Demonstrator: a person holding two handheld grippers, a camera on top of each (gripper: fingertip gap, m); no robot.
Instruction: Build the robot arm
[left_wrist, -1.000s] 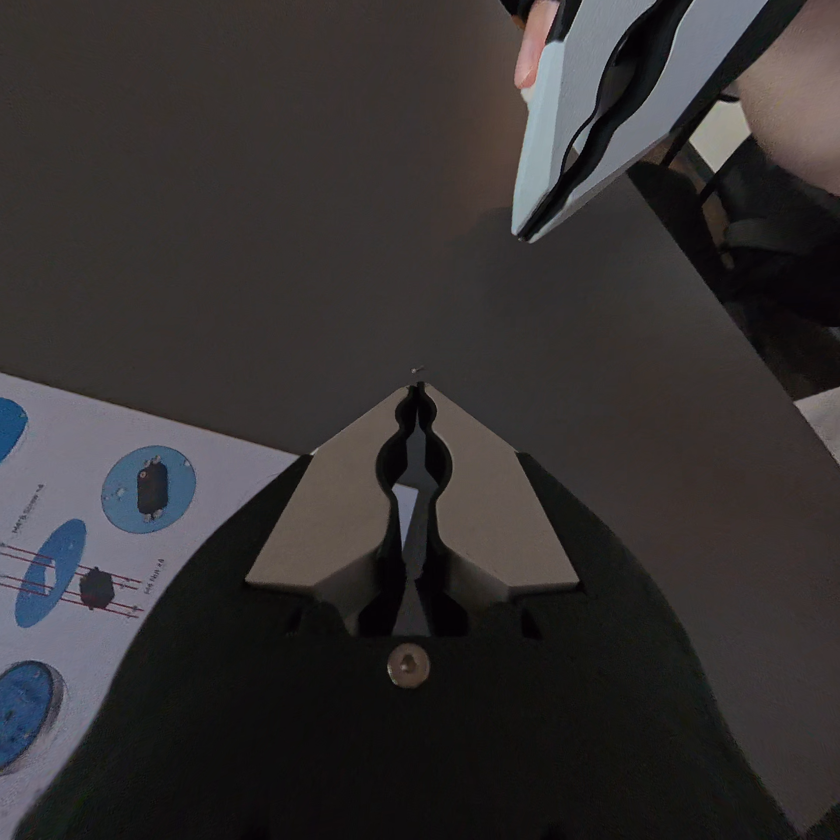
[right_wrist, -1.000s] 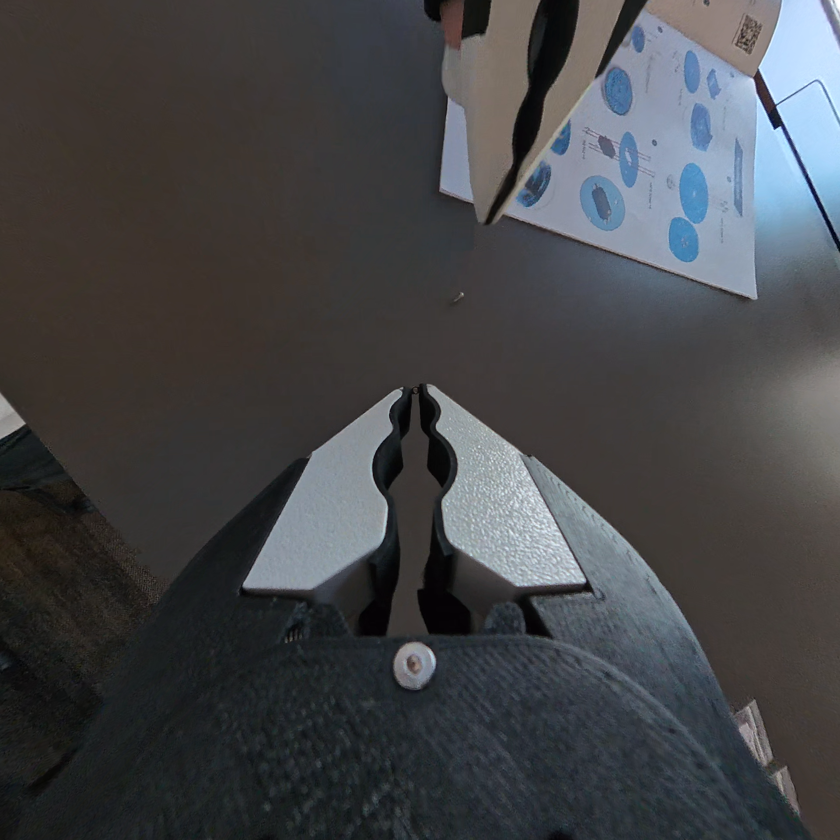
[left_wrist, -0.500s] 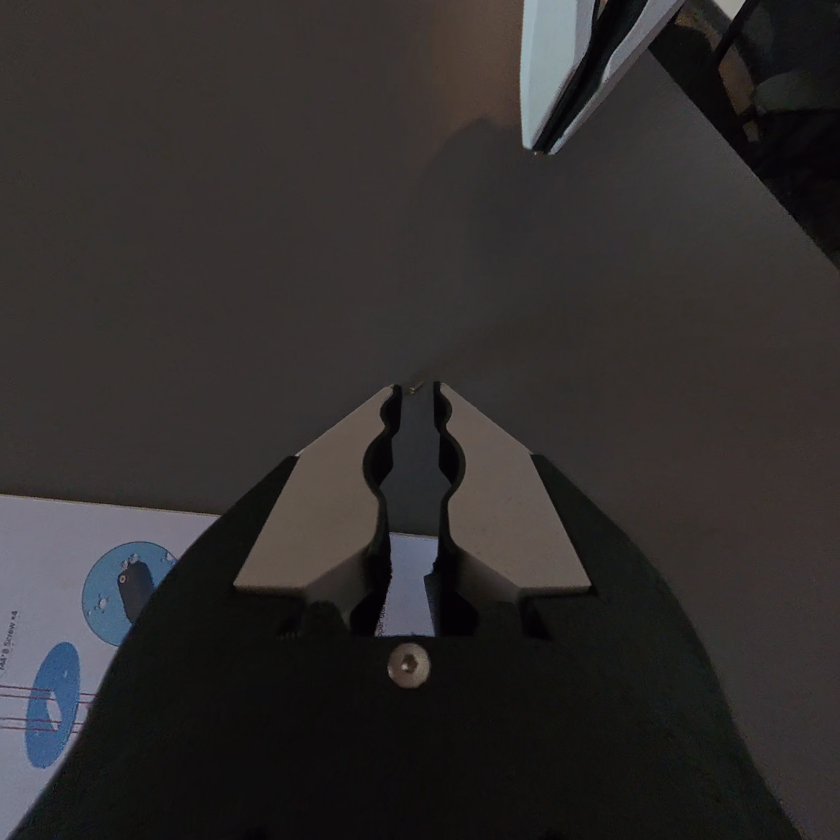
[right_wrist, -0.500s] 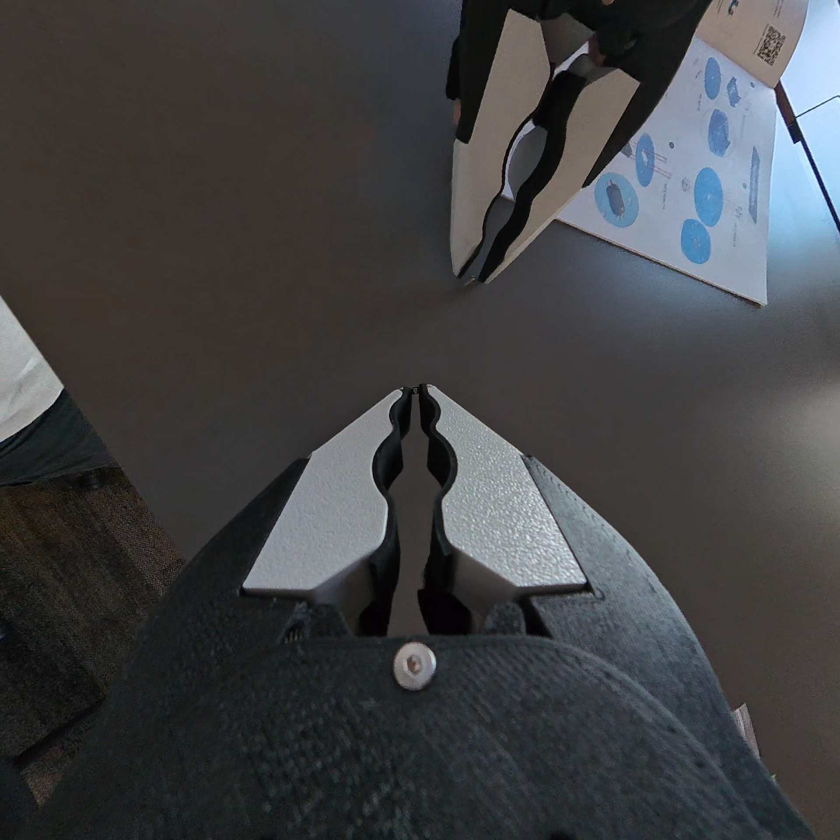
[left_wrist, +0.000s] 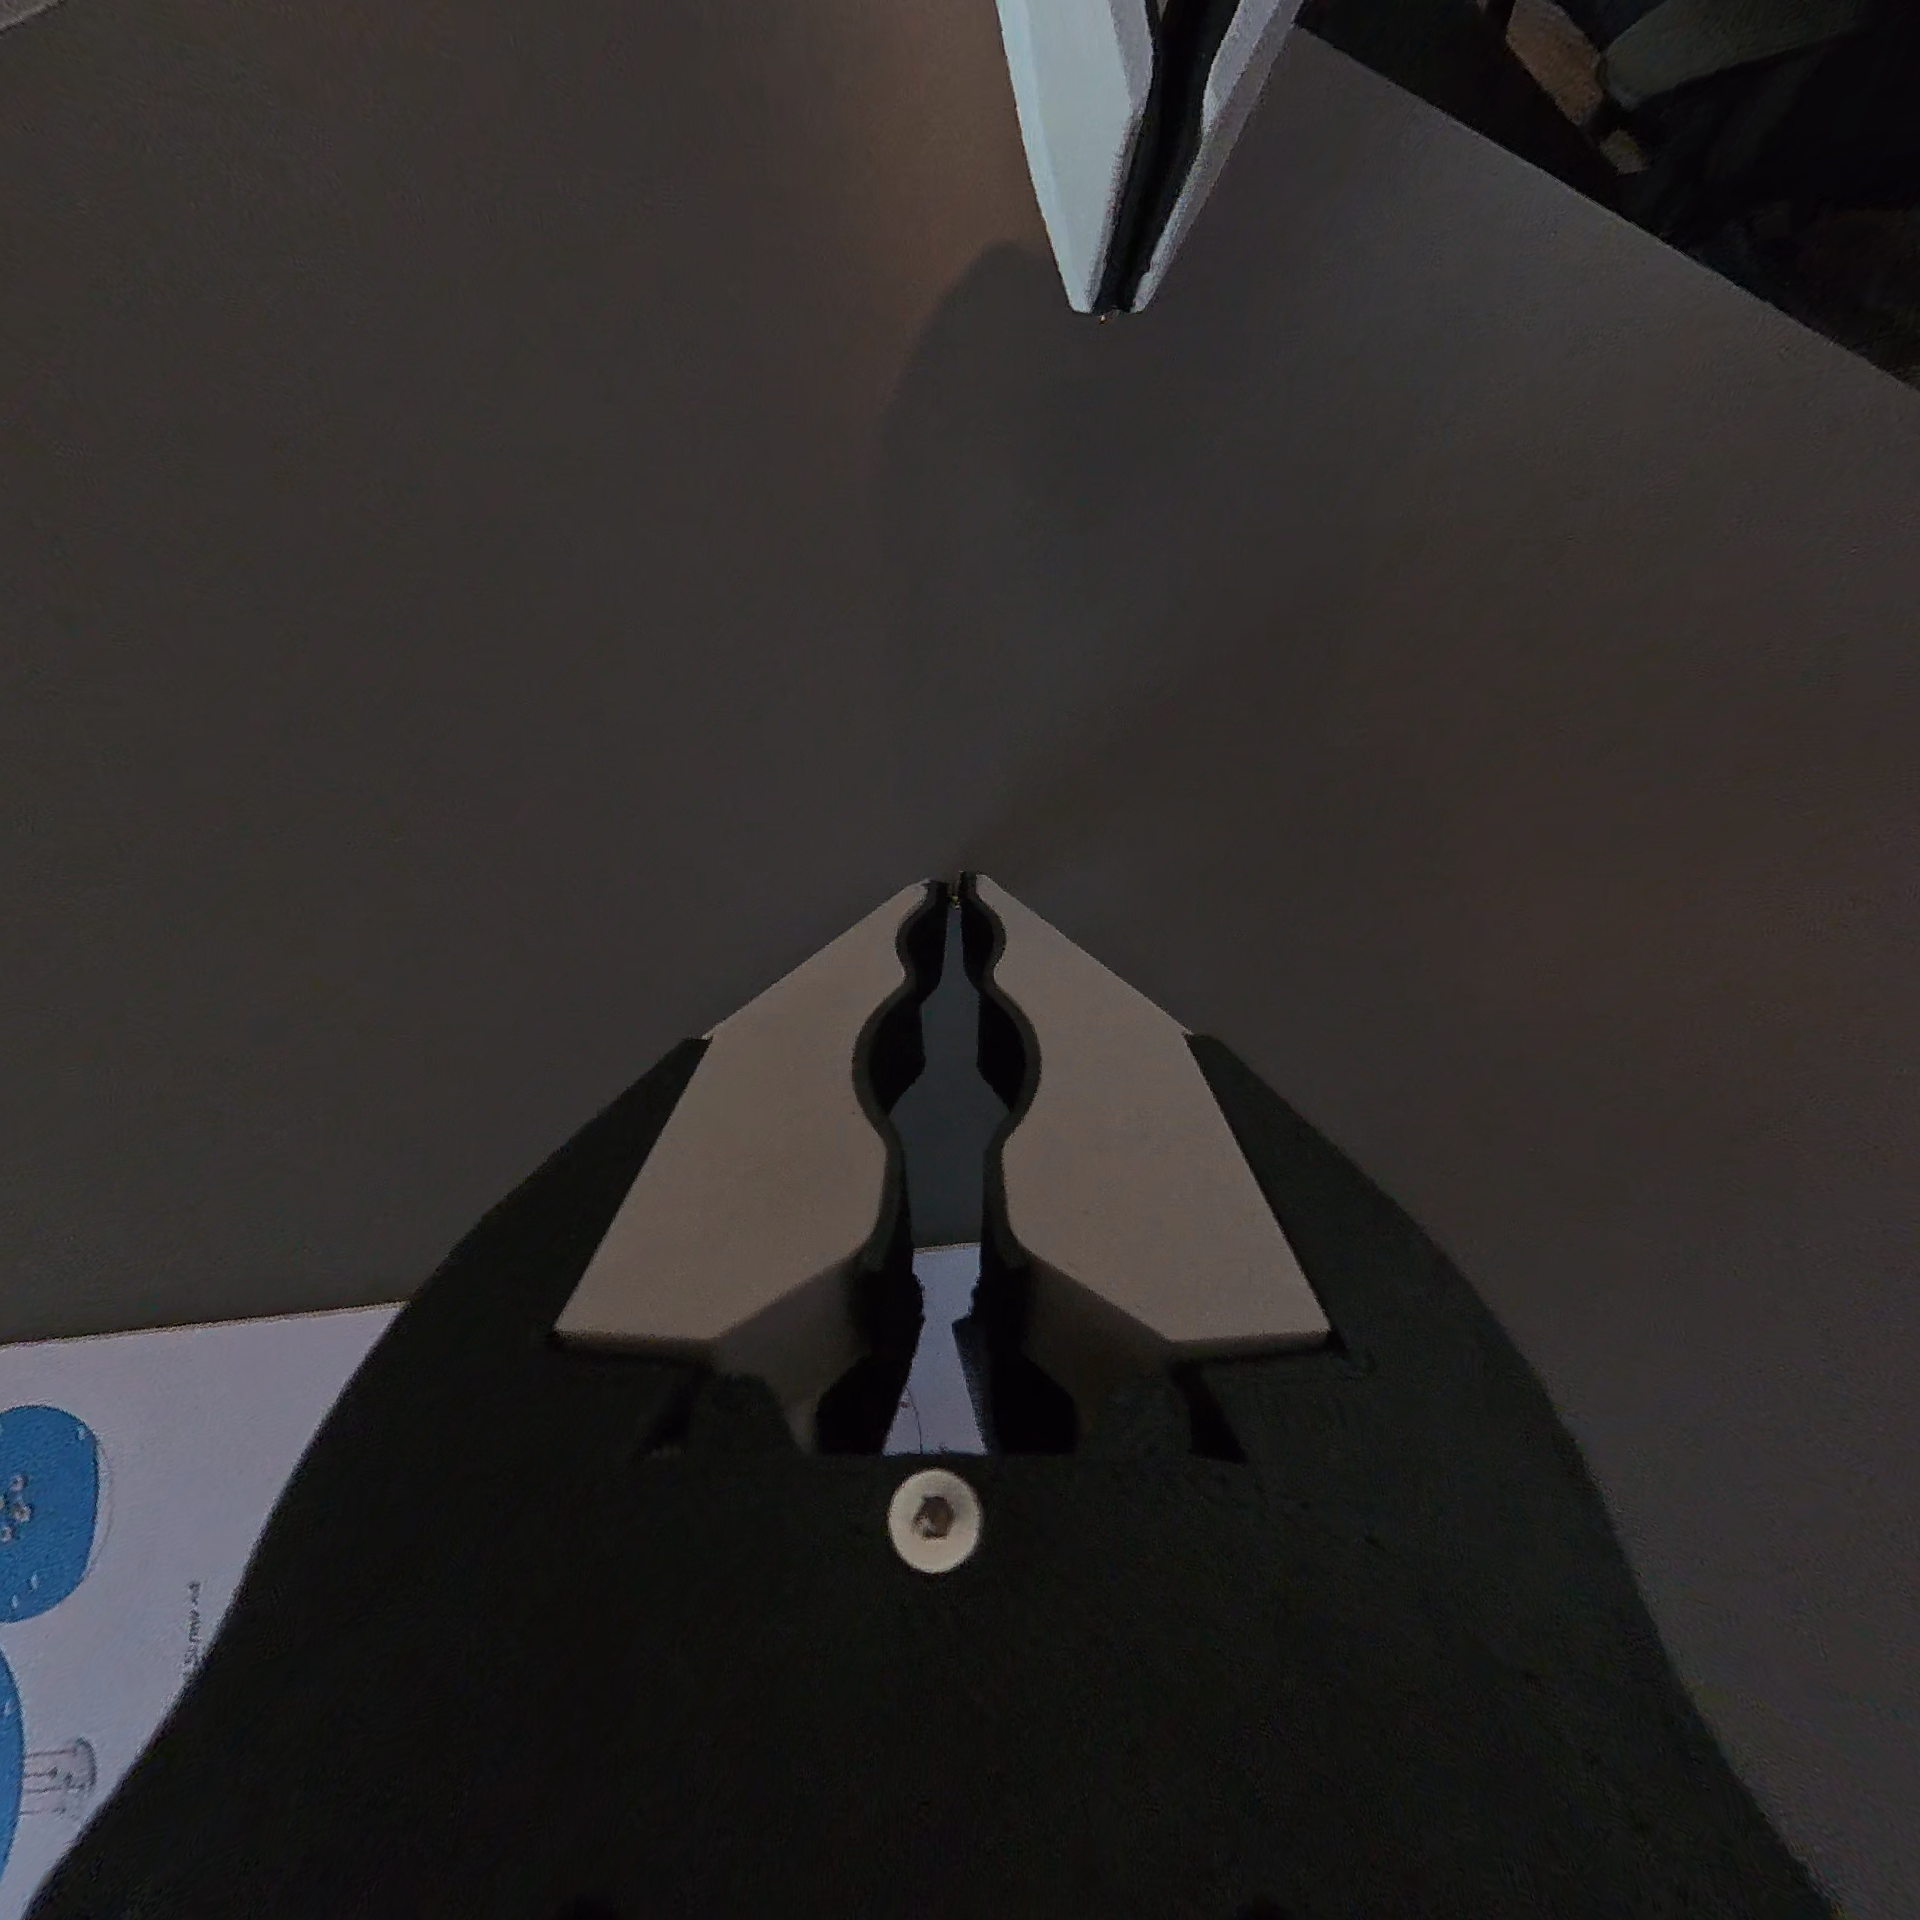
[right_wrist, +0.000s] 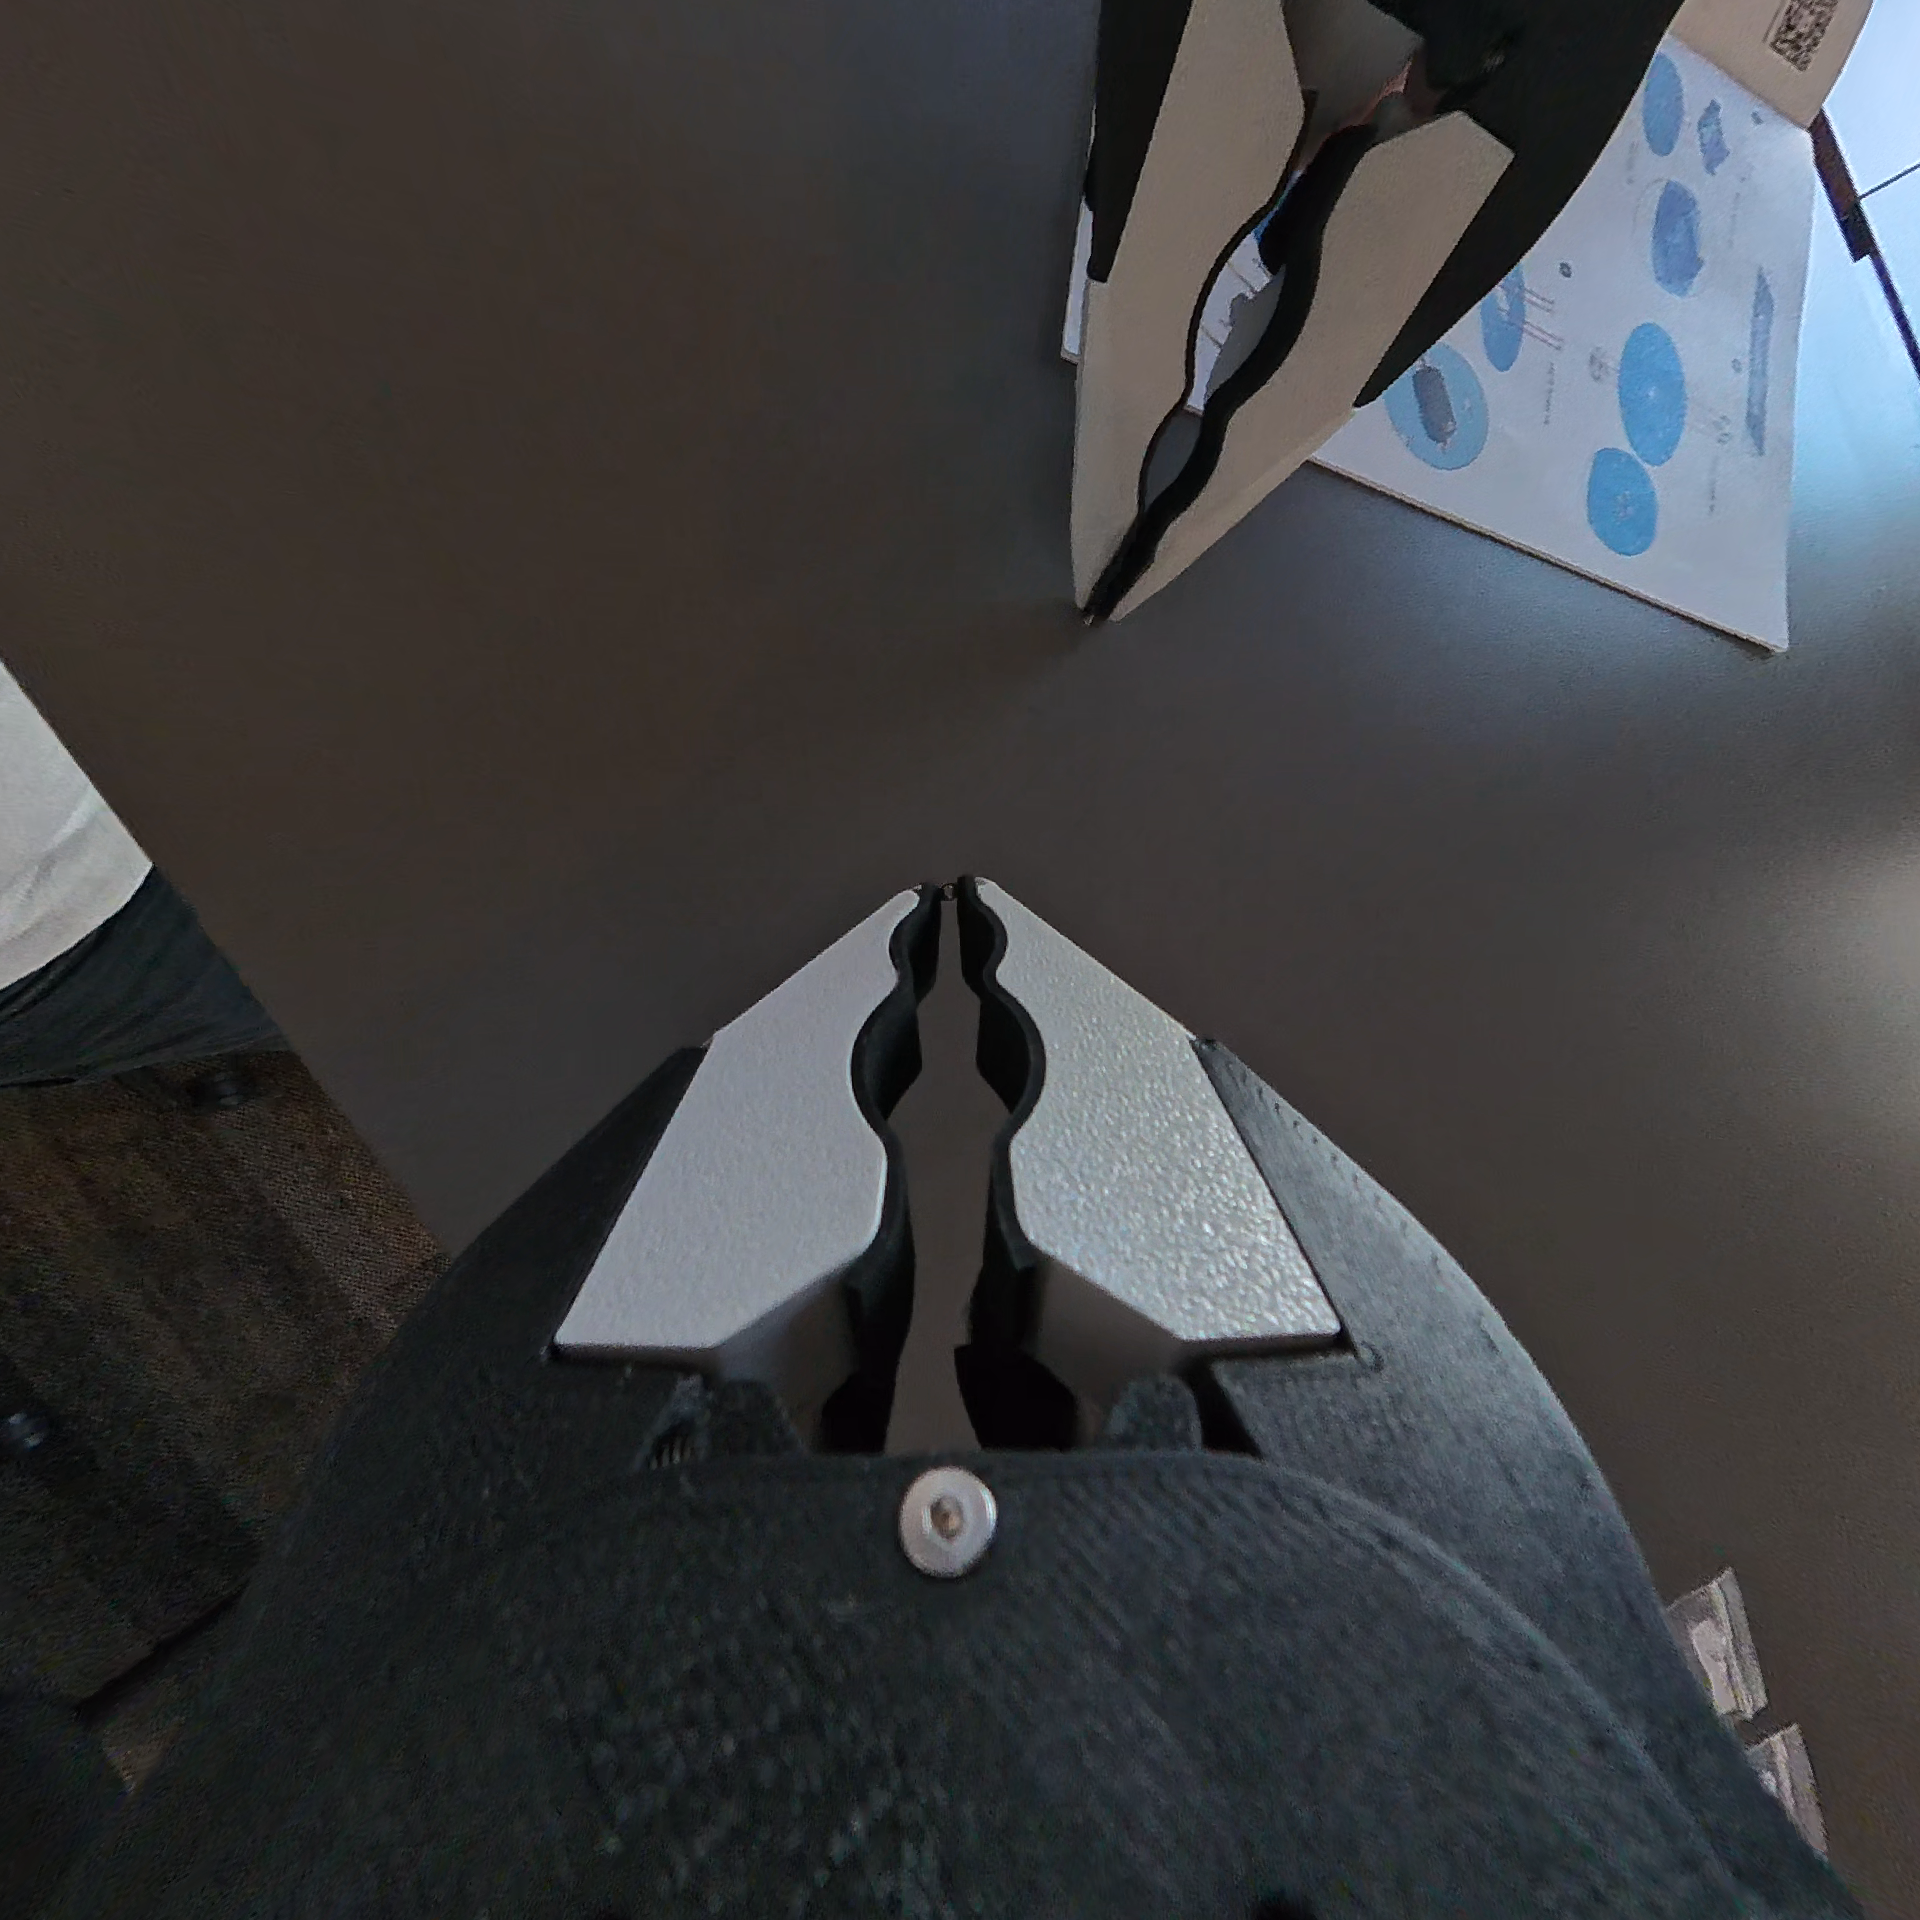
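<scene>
**LEFT TOOL NIPPED ON A SMALL METAL PIECE AT TABLE LEVEL; RIGHT TOOL DRAWN TOGETHER ABOVE BARE TABLE**

Left gripper (left_wrist: 948, 883): jaws brought almost fully together, with only a sliver of gap at the tips. Pinches there a small metal piece (left_wrist: 952, 884), glinting and too small to identify further. Confirmed in the right wrist view: left gripper (right_wrist: 1096, 613) tilted steeply down, tips at or just above the table (right_wrist: 520, 520); contact cannot be told for certain.

Right gripper (right_wrist: 948, 886): jaws likewise pressed close, with a grey speck (right_wrist: 948, 886) lodged between the tips, nature not determinable. Held clear of the table, well apart from the left tool. Appears in the left wrist view as the right gripper (left_wrist: 1110, 308), far and to the right, pointing down, with a faint shadow on the table beside it.

Surroundings: dark matte table, otherwise bare between the two tools. Printed sheet (left_wrist: 156, 1455) with blue diagrams lying flat, near and left of the left tool, partly beneath it; same sheet (right_wrist: 1558, 436) far right in the right wrist view. Carpeted floor (right_wrist: 156, 1247) beyond the near left table edge.

Handling, as judgement: hold on so slight a piece is marginal, taken only by the extreme tips. Calls for steady, even squeeze, no twisting against the table, and slow straight travel to avoid flicking the piece out.
</scene>
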